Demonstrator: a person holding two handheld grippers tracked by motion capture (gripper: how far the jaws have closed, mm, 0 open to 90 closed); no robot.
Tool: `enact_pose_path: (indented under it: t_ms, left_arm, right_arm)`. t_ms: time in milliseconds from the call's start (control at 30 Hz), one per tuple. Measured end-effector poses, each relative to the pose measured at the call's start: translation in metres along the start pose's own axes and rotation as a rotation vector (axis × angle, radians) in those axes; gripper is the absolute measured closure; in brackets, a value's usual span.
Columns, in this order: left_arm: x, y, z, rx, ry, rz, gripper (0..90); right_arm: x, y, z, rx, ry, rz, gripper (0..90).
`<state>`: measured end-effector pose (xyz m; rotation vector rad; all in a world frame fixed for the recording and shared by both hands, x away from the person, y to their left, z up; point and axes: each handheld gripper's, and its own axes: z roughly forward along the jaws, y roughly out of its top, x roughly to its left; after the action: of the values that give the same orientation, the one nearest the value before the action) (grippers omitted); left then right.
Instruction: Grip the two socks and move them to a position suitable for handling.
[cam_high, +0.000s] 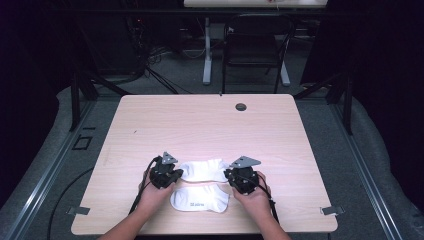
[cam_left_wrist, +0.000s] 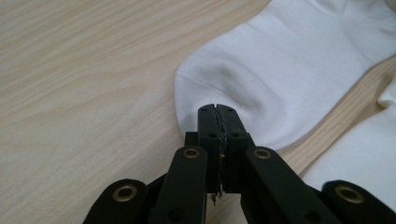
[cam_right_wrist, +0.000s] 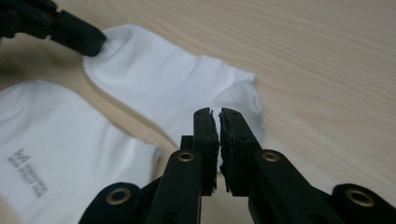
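Two white socks lie side by side near the front of the wooden table (cam_high: 200, 120). The far sock (cam_high: 202, 170) stretches between my two grippers. My left gripper (cam_high: 179, 172) is shut on its rounded toe end, and the fabric puckers around the tip (cam_left_wrist: 218, 109). My right gripper (cam_high: 227, 175) is shut on the cuff end (cam_right_wrist: 215, 113), with a thin slit between its jaws. The near sock (cam_high: 199, 199), with small grey print, lies flat and free, just in front. In the right gripper view the left gripper (cam_right_wrist: 91, 42) pinches the far sock (cam_right_wrist: 163, 79) at the upper left.
A dark cable hole (cam_high: 241, 106) sits near the table's far edge. A black chair (cam_high: 255, 45) and a white table leg (cam_high: 207, 50) stand beyond it. Bare wood lies behind and to both sides of the socks.
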<state>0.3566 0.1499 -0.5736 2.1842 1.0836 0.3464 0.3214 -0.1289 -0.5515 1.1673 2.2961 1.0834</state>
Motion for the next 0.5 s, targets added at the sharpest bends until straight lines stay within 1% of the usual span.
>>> enact_pose_path:
  t_ms: [67,100,133,200,267,333,433,500]
  left_arm:
    - [0.001,-0.001,0.000,-0.004,0.002,-0.005,89.1]
    - [0.002,-0.001,-0.001,-0.004,0.002,-0.007,88.8]
    - [0.002,-0.001,-0.001,-0.007,0.000,-0.009,88.5]
    - [0.002,-0.001,-0.001,-0.008,-0.001,-0.011,87.3]
    - [0.003,-0.002,-0.001,-0.009,-0.003,-0.016,86.3]
    - [0.003,-0.002,-0.002,-0.009,-0.005,-0.017,86.3]
    - [0.003,-0.003,-0.002,-0.007,-0.006,-0.013,86.4]
    - [0.004,-0.003,-0.002,-0.009,-0.007,-0.011,86.6]
  right_arm:
    - [0.008,-0.002,-0.001,0.016,0.034,-0.010,84.9]
    - [0.012,-0.003,-0.002,0.031,0.045,-0.025,84.9]
    - [0.017,-0.006,-0.001,0.032,0.058,-0.035,85.2]
    - [0.025,-0.010,0.000,0.055,0.074,-0.056,85.5]
    - [0.029,-0.014,0.004,0.075,0.084,-0.074,85.8]
    - [0.031,-0.018,0.007,0.102,0.087,-0.078,86.2]
    - [0.029,-0.021,0.009,0.117,0.089,-0.084,87.3]
    - [0.028,-0.022,0.008,0.118,0.089,-0.075,88.2]
